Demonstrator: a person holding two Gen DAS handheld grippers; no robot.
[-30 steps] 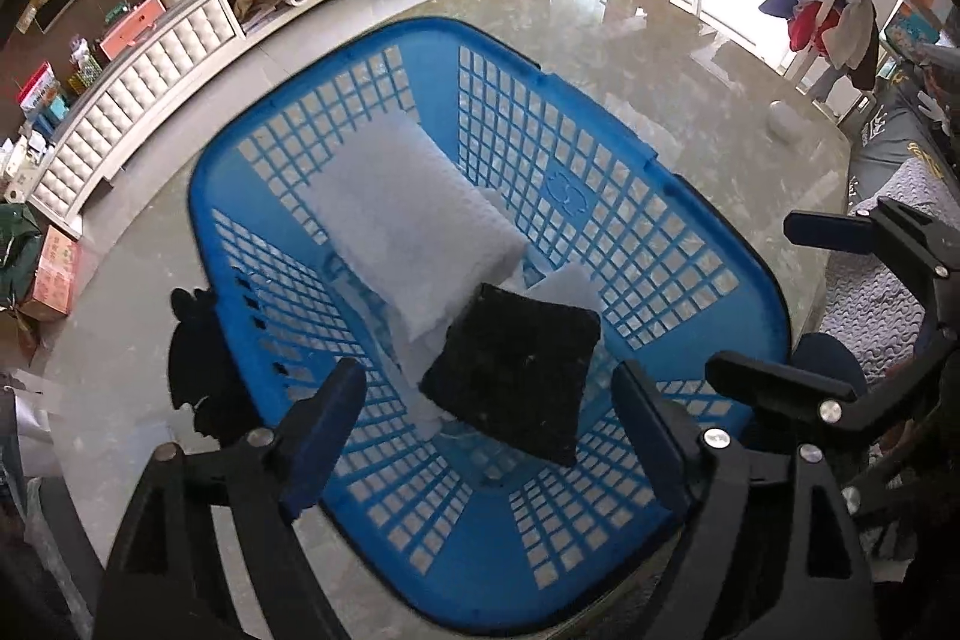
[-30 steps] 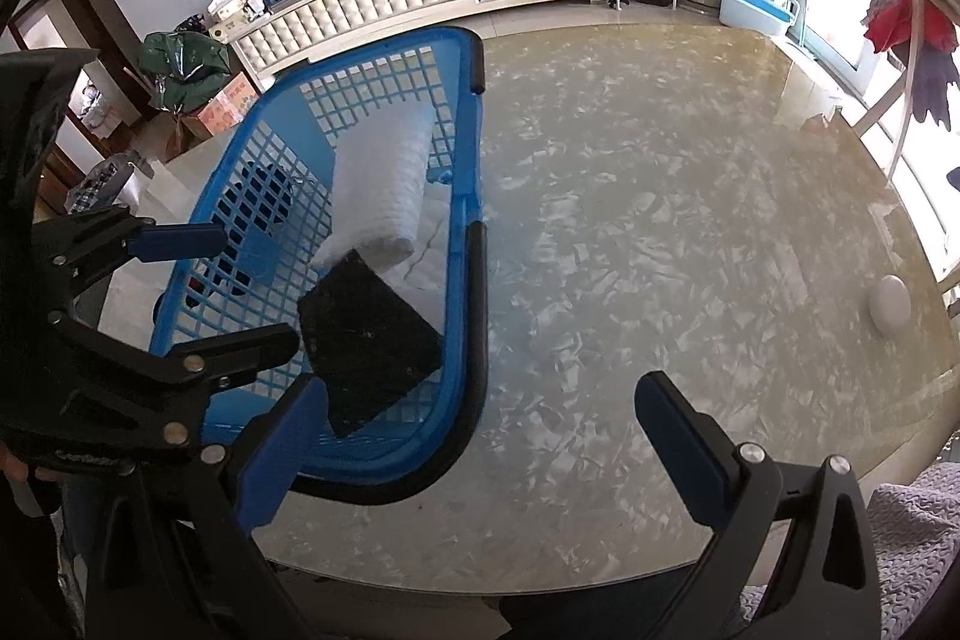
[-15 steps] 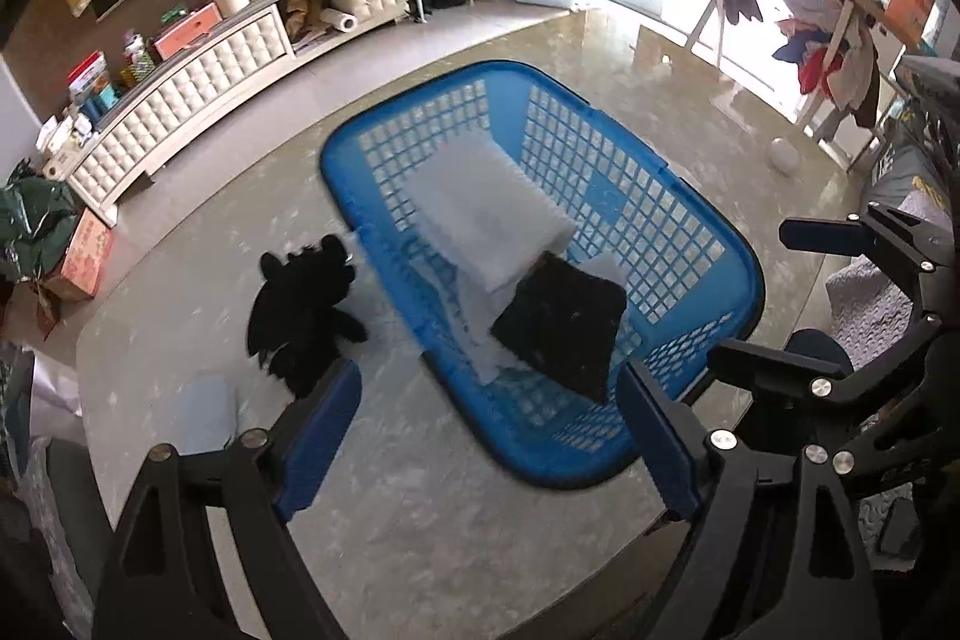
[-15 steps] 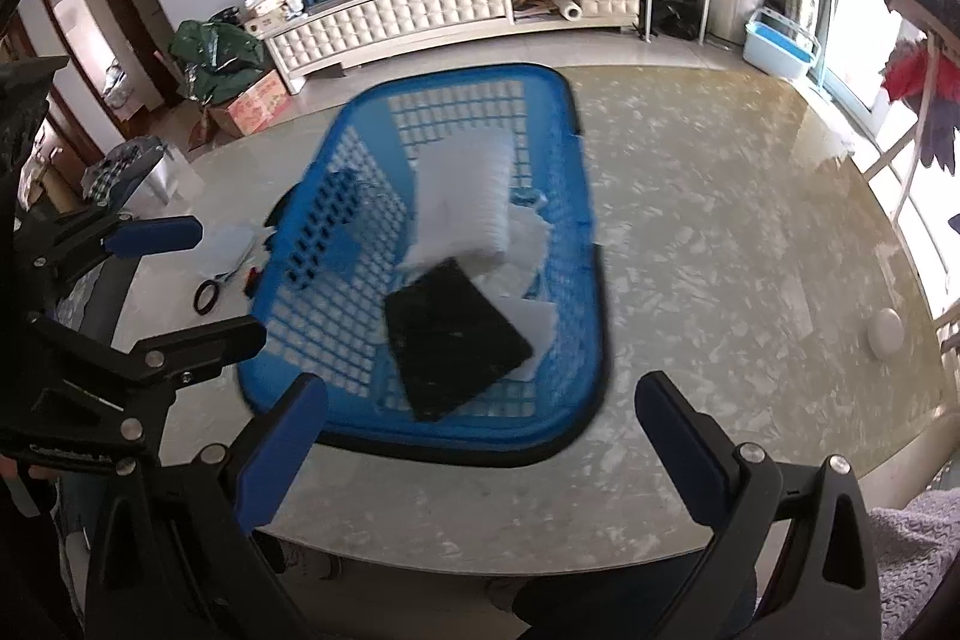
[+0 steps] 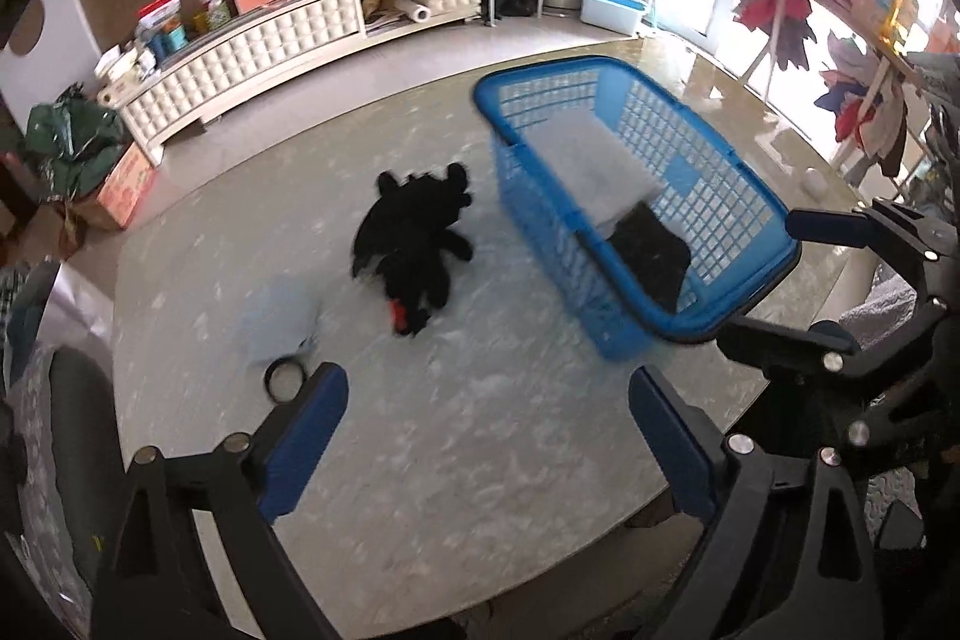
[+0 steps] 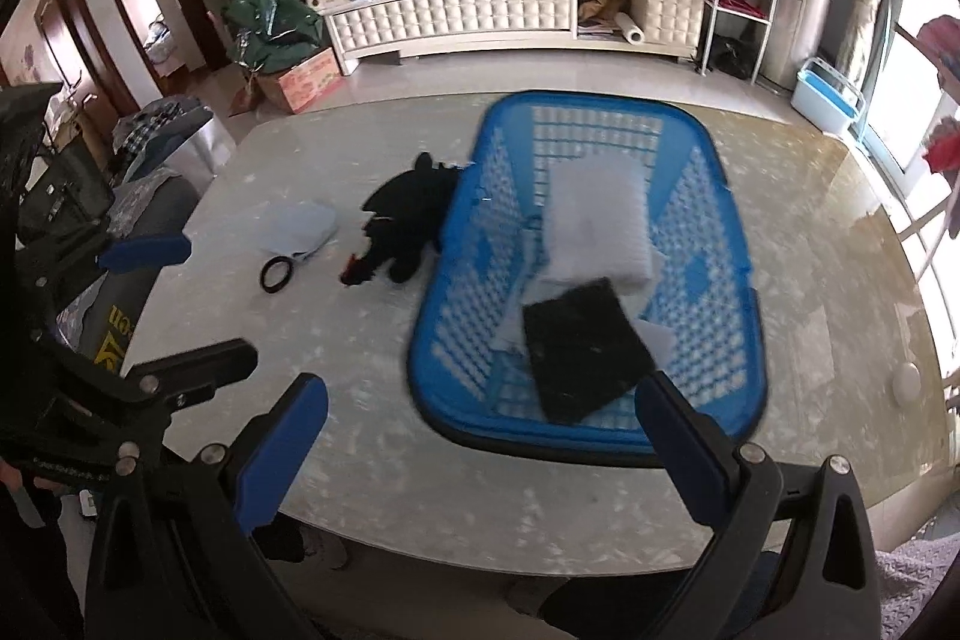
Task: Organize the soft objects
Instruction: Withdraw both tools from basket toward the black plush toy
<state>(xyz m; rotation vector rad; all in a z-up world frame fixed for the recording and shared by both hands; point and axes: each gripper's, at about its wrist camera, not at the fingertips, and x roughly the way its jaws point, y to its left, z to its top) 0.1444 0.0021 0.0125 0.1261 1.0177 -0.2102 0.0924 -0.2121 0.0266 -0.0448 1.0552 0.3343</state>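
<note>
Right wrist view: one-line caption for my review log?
Open right gripper above table; basket holds pads, black plush toy outside.

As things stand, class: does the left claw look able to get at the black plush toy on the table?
Probably yes. The left claw is open, and only bare table lies between it and the black plush toy. The blue basket sits off to the side.

Plush toy on table left of basket; pillow and mat inside.

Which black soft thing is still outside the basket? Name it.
The black plush toy with the red spot, lying on the table left of the blue basket; the black flat cushion lies inside it.
</note>
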